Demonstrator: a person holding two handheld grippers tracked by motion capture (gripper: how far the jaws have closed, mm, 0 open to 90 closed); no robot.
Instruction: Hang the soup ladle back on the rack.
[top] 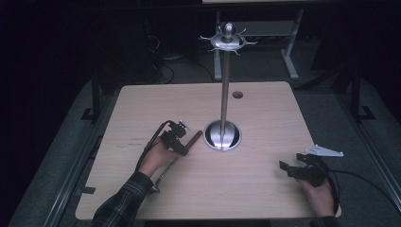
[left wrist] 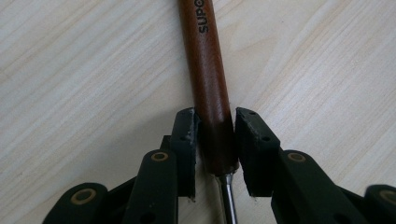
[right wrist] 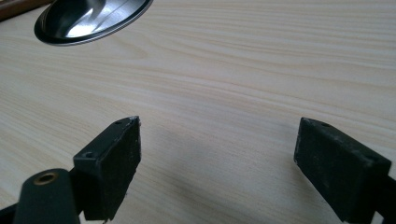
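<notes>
The table (top: 265, 189) is mostly bare wood. At its middle a round steel base (top: 222, 135) carries a tall pole (top: 225, 90) topped with a ring of hooks (top: 228, 41), blocking any straight pass across the centre. Just left of the base a wooden-handled utensil (top: 182, 151) lies slanting toward the near-left corner. The far edge and whole right side stand open
</notes>
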